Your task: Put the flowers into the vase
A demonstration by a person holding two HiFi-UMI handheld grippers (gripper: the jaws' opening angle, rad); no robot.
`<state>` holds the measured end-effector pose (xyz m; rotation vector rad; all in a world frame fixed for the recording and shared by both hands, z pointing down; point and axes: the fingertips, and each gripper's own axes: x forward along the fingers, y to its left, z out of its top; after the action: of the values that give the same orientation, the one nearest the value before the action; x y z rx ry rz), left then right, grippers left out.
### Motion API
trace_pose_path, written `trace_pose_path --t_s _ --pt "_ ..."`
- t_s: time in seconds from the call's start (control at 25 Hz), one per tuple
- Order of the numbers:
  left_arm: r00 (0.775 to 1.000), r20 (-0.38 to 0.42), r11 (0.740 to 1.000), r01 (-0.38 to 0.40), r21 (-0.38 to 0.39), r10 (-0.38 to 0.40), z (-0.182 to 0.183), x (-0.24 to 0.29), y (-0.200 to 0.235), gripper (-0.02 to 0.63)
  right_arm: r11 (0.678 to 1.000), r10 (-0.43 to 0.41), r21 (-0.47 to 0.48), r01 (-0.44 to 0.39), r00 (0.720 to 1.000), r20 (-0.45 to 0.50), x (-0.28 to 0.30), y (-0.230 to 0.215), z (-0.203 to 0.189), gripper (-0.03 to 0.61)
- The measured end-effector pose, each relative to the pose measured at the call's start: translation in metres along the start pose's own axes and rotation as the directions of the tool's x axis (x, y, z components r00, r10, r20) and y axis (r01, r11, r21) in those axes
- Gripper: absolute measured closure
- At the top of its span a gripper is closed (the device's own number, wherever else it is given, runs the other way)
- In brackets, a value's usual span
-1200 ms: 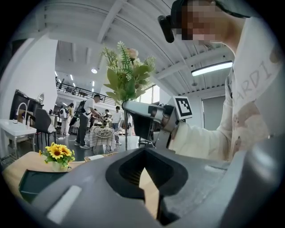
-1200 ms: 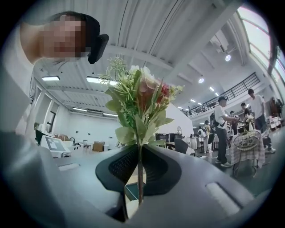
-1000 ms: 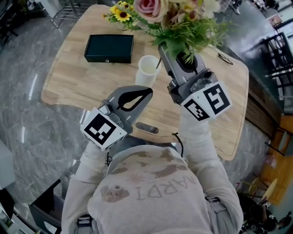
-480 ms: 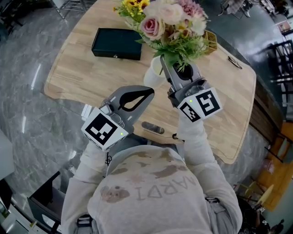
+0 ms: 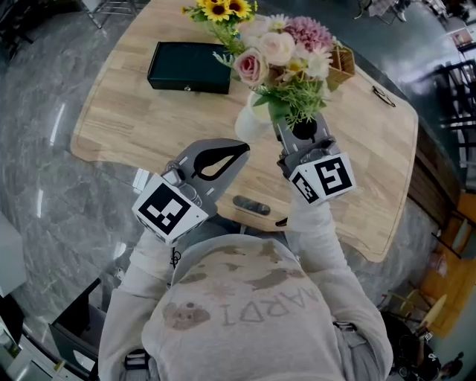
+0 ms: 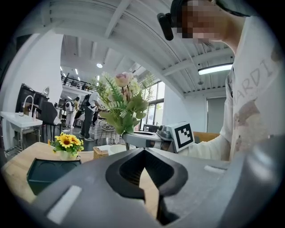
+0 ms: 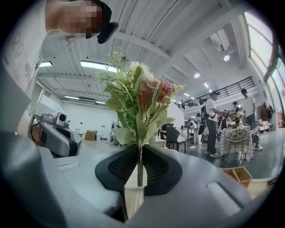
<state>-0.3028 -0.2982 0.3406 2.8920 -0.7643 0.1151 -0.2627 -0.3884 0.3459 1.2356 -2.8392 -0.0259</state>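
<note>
My right gripper [image 5: 288, 125] is shut on the stems of a bouquet [image 5: 286, 63] of pink and white flowers with green leaves, held upright above the table. The white vase [image 5: 248, 123] stands just left of the stems, partly hidden by the leaves. In the right gripper view a thin stem [image 7: 140, 167] runs up between the closed jaws of that gripper [image 7: 139, 180] into the bouquet [image 7: 140, 102]. My left gripper [image 5: 239, 151] hangs shut and empty near the table's front edge, below the vase. The left gripper view shows its closed jaws [image 6: 144, 187] and the bouquet [image 6: 122, 104] ahead.
On the wooden table [image 5: 126, 111] lie a dark green box [image 5: 190, 67], a pot of sunflowers [image 5: 219, 10] at the far edge, a small basket [image 5: 342, 63] and a dark oblong object [image 5: 251, 206] near the front edge. Grey stone floor surrounds the table. People stand far off.
My right gripper has drawn the bouquet back toward me and set it more upright, so its leaves now overlap the vase. The left gripper has stayed where it was.
</note>
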Motion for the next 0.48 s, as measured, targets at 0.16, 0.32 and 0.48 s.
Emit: trace_pose_path --t_s 0.16,0.32,0.48 --pt "1.000 -0.006 1.000 0.010 0.003 -0.010 -0.002 -0.001 -0.003 0.614 0.999 -0.037 -0.002 0.037 0.998 -0.055 -0.002 -0.001 -0.018 0.518" --pt "1.000 -0.017 1.000 0.006 -0.010 -0.006 -0.005 -0.003 -0.003 0.614 0.998 -0.068 0.003 0.069 0.994 -0.090 -0.006 -0.001 -0.028 0.520" --pt "1.000 -0.014 1.000 0.013 0.006 -0.013 -0.006 -0.003 -0.005 0.614 0.994 -0.109 -0.003 0.110 0.987 -0.122 -0.009 -0.005 -0.030 0.489"
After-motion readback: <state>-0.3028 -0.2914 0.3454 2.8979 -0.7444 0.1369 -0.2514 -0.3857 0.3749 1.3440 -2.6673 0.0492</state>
